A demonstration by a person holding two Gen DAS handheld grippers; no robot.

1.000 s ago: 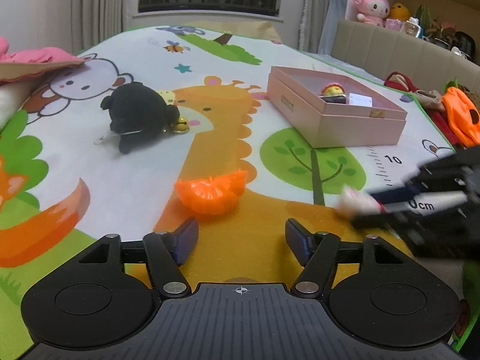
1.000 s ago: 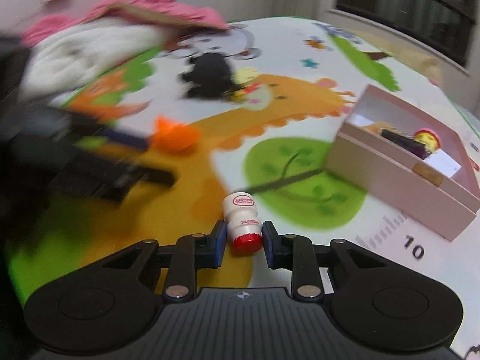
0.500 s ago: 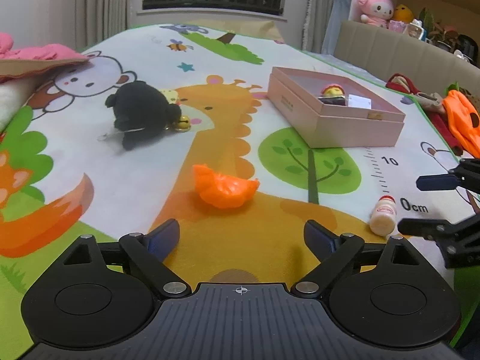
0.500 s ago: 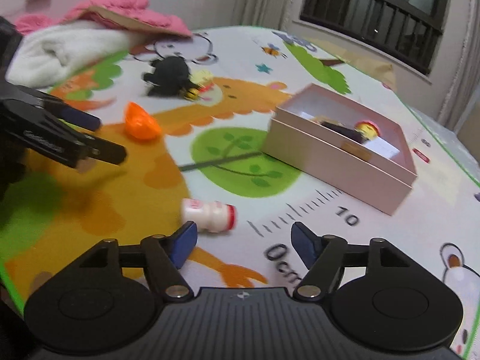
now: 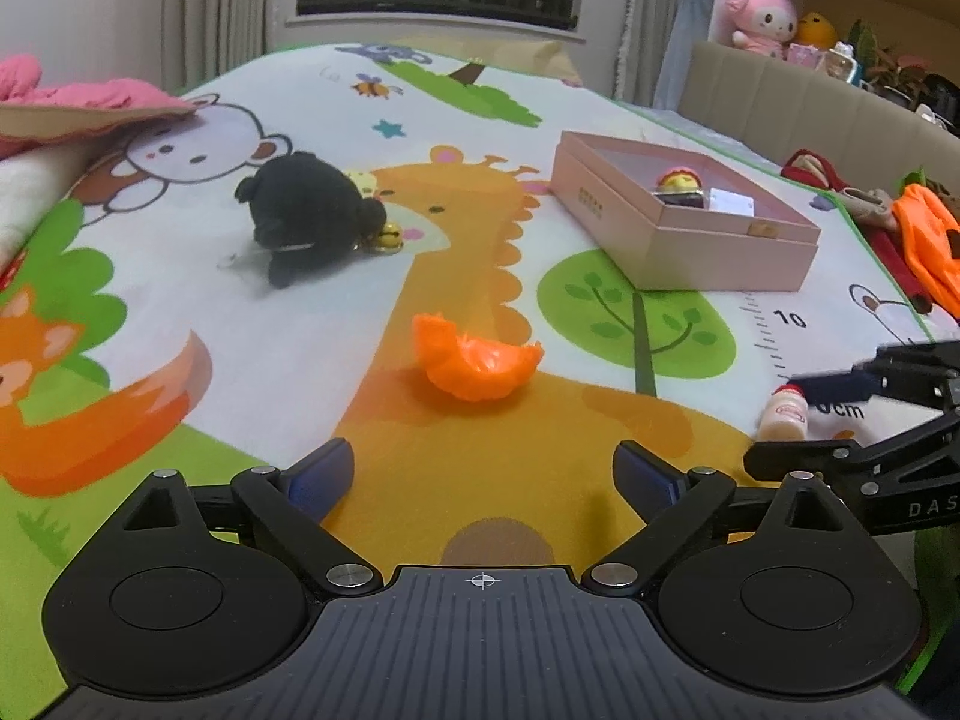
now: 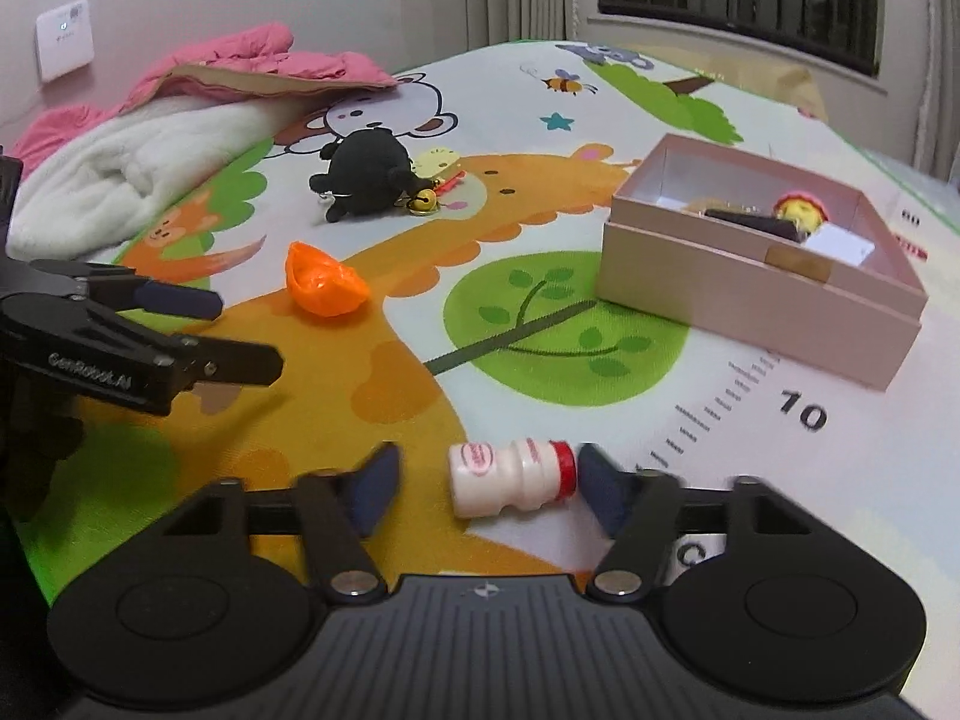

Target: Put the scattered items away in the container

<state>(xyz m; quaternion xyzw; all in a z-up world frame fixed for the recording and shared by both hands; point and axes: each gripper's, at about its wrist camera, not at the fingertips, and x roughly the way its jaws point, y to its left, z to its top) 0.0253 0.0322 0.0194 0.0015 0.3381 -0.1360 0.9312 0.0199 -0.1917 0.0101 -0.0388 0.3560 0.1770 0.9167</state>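
A small white bottle with a red cap (image 6: 510,477) lies on its side on the play mat, between the open fingers of my right gripper (image 6: 486,489); it also shows in the left wrist view (image 5: 783,415). An orange ingot toy (image 5: 474,360) lies ahead of my open, empty left gripper (image 5: 483,474), and shows in the right wrist view (image 6: 324,281). A black plush toy (image 5: 312,210) with a bell lies further back. The open pink box (image 5: 690,222) holds a few small items.
Pink and white bedding (image 6: 150,138) is heaped at the mat's left edge. Orange and red items (image 5: 924,240) lie off the mat's right edge. A padded ledge with plush toys (image 5: 762,18) runs behind the box.
My right gripper let go of the bottle, which now lies on the mat, and has closed in around it again. My left gripper opened wider and drew back from the orange toy.
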